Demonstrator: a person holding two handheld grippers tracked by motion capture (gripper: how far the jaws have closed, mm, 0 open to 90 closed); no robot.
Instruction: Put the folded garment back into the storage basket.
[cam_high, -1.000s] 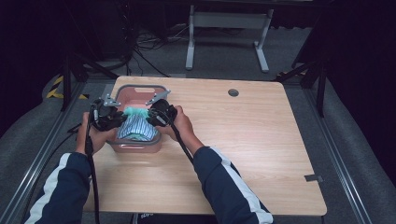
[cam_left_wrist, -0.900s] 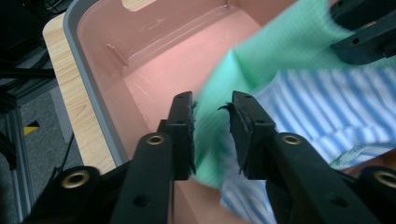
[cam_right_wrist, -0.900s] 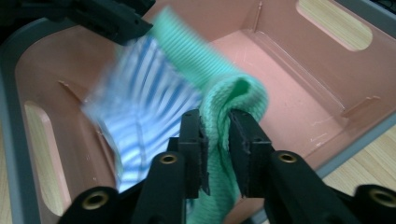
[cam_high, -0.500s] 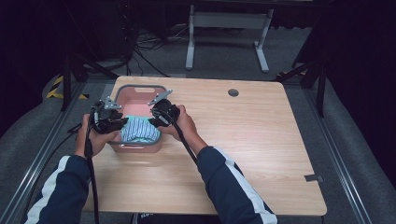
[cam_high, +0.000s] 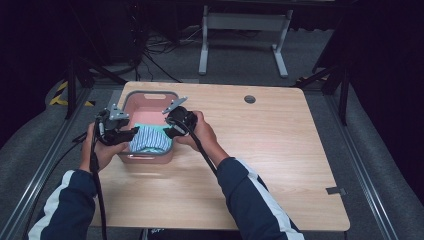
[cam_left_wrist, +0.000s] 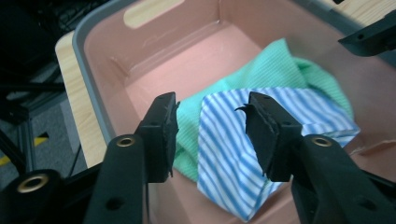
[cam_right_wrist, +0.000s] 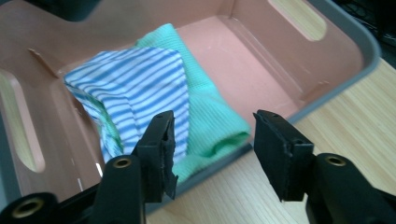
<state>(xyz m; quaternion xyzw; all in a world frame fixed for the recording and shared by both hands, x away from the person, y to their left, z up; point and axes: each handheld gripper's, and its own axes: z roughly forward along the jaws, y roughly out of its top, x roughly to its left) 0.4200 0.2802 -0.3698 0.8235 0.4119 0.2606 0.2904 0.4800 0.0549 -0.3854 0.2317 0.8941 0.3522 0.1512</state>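
Two folded cloths, one blue-and-white striped cotton cloth (cam_left_wrist: 261, 140) lying on top of one mint-green ribbed cloth (cam_left_wrist: 275, 70); both resting in the near end of one pink rectangular plastic basket with a grey rim (cam_high: 150, 96), striped piece leaning against the near wall, green piece spread beneath and reaching toward the middle of the floor; far half of the basket floor bare; slot handles cut into the end walls, two seen in the right gripper view, perhaps more hidden behind the cloths.

Two black two-jaw grippers, one per hand. Left gripper (cam_left_wrist: 212, 133) hovering over the basket's near left corner, jaws apart and having just been opening, striped cloth showing in the gap below but pads pressing on nothing. Right gripper (cam_right_wrist: 212, 154) poised at the basket's right rim, jaws likewise parted and having just been opening, nothing pinched; one jaw above the striped cloth, the other over the rim and table edge; green cloth below the gap.

From the high view: left gripper (cam_high: 131, 134) and right gripper (cam_high: 169, 131) flanking the cloths, close on either side; two forearms in dark sleeves with white stripes; one cable trailing from each gripper.

One light wooden table (cam_high: 280, 165) carrying the basket at its left far part; one round grey grommet (cam_high: 250, 99) well apart to the right.
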